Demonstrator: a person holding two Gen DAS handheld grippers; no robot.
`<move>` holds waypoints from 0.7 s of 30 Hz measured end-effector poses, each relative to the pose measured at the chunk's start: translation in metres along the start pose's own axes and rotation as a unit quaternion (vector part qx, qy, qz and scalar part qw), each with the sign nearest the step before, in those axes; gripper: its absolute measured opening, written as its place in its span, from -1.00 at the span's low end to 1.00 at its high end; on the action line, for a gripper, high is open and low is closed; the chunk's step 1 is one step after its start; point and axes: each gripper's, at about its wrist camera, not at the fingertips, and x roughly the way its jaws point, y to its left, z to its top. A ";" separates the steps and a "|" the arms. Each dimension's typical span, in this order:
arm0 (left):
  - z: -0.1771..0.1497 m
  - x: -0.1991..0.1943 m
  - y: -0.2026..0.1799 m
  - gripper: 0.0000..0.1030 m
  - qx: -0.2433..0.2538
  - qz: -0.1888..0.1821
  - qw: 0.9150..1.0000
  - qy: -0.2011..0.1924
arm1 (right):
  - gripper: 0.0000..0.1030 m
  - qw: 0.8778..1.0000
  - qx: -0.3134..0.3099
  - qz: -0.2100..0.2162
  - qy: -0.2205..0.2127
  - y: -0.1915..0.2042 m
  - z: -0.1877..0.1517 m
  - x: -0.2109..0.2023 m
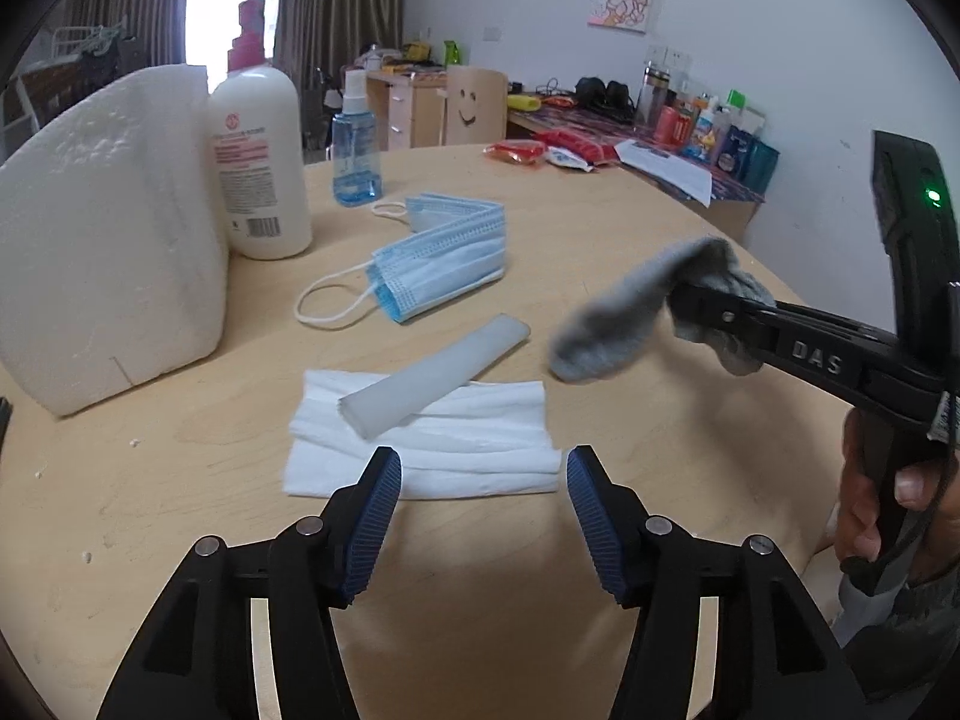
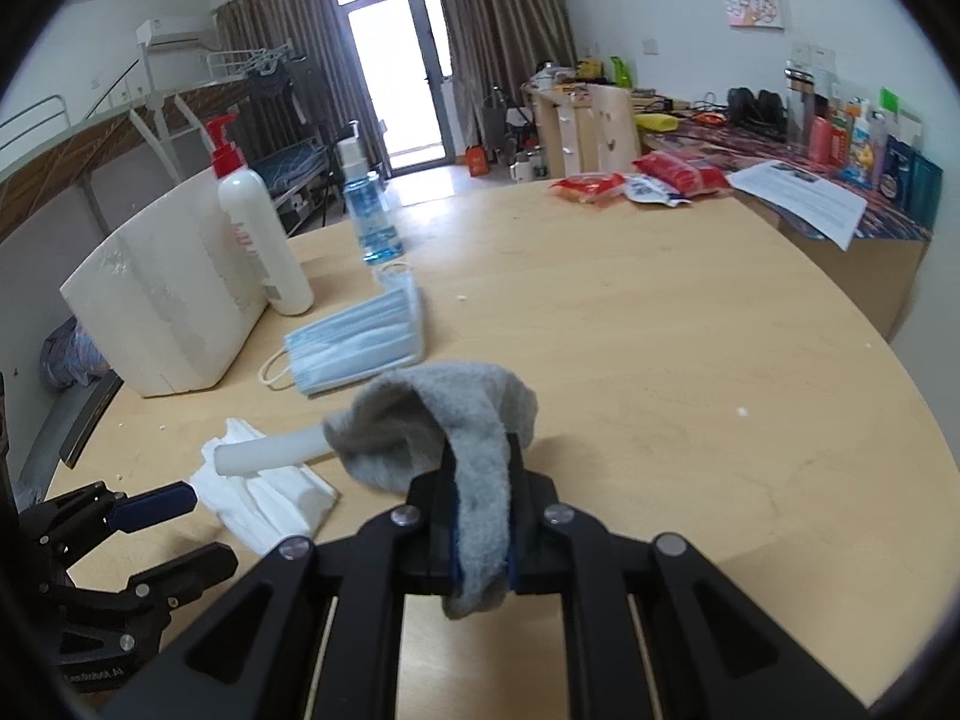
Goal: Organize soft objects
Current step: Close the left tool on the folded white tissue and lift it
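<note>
pale wood round table [image 1: 600,252] in a cluttered dorm-like room, with a white foam block [image 1: 108,240], a lotion bottle [image 1: 261,162] and a blue spray bottle [image 1: 356,150] standing at its far left. the right gripper [image 2: 480,516] has its jaws pinched tight on a grey sock [image 2: 438,420], which is lifted off the table and droops forward over the fingertips. the left gripper [image 1: 480,468] stands about half open with nothing between its pads, poised just short of a folded white tissue [image 1: 432,444]; a pale translucent strip [image 1: 435,375] lies across that tissue, and a stack of blue face masks [image 1: 444,264] sits beyond. the risk, as i judge it, is the sock's loose end dragging across the strip or the masks as it is carried, nudging them out of place. the grip catches only a narrow band of fabric, so a quick swing could let it slip free. the left jaws could also scoop the strip along with the tissue.
</note>
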 end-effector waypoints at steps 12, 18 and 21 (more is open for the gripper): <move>0.006 0.032 -0.011 -0.01 0.005 0.040 0.998 0.037 | -0.74 1.000 0.016 0.005 -0.001 -0.019 -0.008 -0.004; 0.005 0.031 -0.009 -0.32 0.009 0.060 0.998 0.035 | -0.74 1.000 0.016 0.012 -0.003 -0.020 -0.009 -0.005; 0.003 0.030 -0.010 -0.41 0.020 0.066 0.997 0.032 | -0.74 1.000 0.014 0.015 -0.003 -0.020 -0.009 -0.006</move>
